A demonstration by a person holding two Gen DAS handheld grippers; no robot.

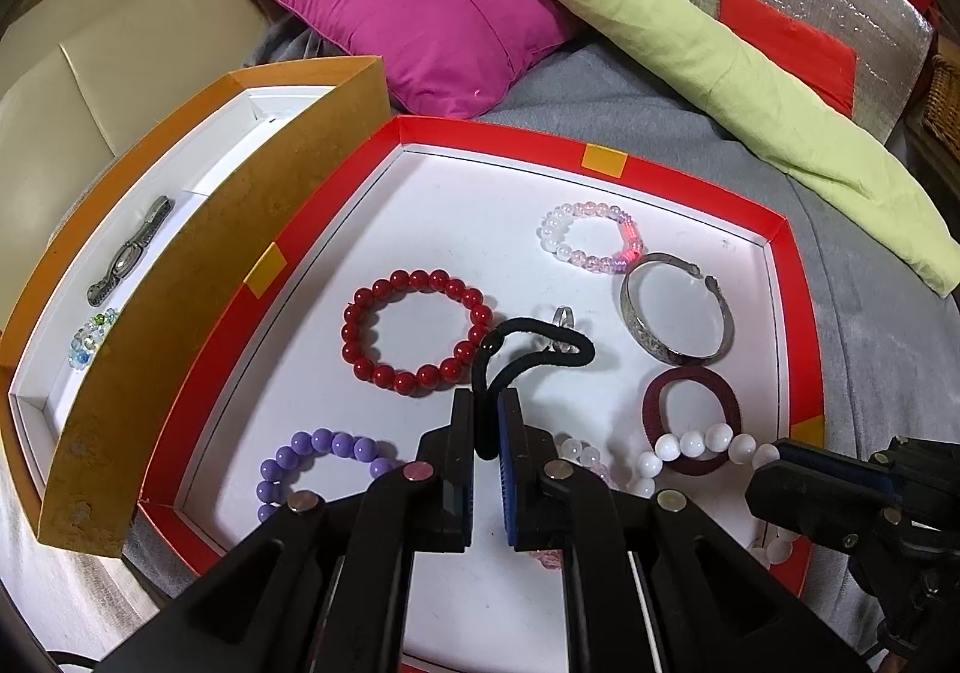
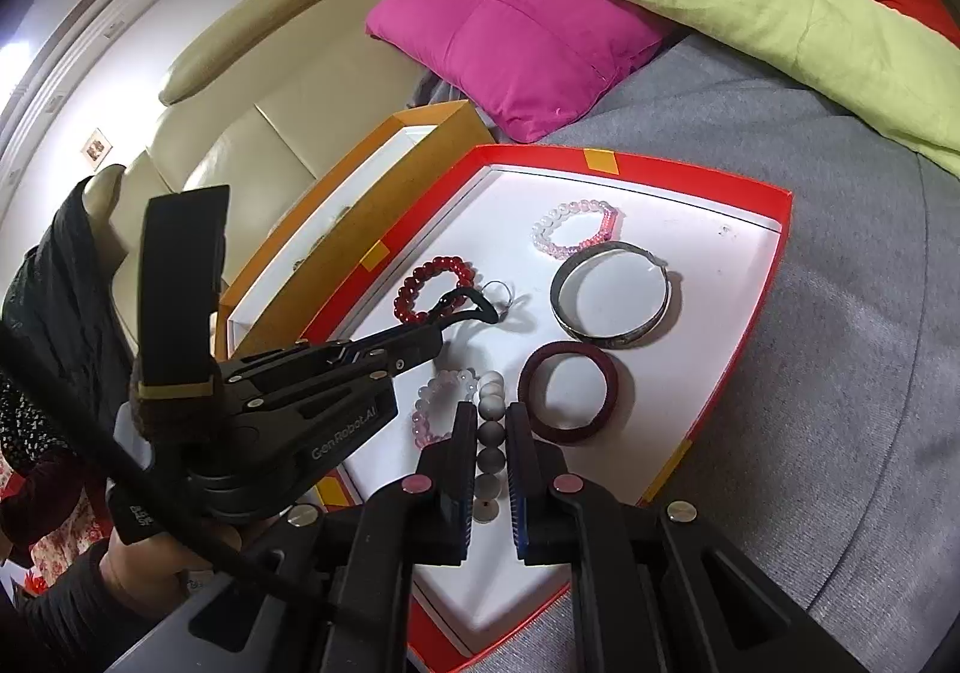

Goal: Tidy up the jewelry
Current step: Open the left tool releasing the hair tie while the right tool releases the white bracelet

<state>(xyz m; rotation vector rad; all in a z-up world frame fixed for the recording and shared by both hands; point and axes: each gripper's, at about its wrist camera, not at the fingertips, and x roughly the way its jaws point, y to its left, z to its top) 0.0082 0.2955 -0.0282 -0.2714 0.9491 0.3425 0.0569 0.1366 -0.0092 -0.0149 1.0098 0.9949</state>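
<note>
My left gripper [image 1: 486, 403] is shut on a black hair tie [image 1: 528, 346], lifted a little above the red-rimmed tray [image 1: 801, 325]. My right gripper [image 2: 486, 415] is shut on a white bead bracelet [image 2: 491, 433], also seen in the left wrist view [image 1: 702, 445]. In the tray lie a red bead bracelet [image 1: 414, 337], a purple bead bracelet [image 1: 318, 457], a pink-white bead bracelet [image 1: 594, 241], a silver bangle [image 1: 675, 313], a maroon hair band [image 1: 690, 421] and a small ring [image 1: 564, 316]. The orange box [image 1: 198, 277] at left holds a watch [image 1: 129, 250] and a clear bead bracelet [image 1: 93, 337].
A magenta cushion [image 1: 414, 7] and a yellow-green pillow [image 1: 720, 73] lie behind the tray on a grey blanket [image 1: 870, 325]. A beige sofa [image 1: 90, 43] is at the left. The tray and box stand side by side, touching.
</note>
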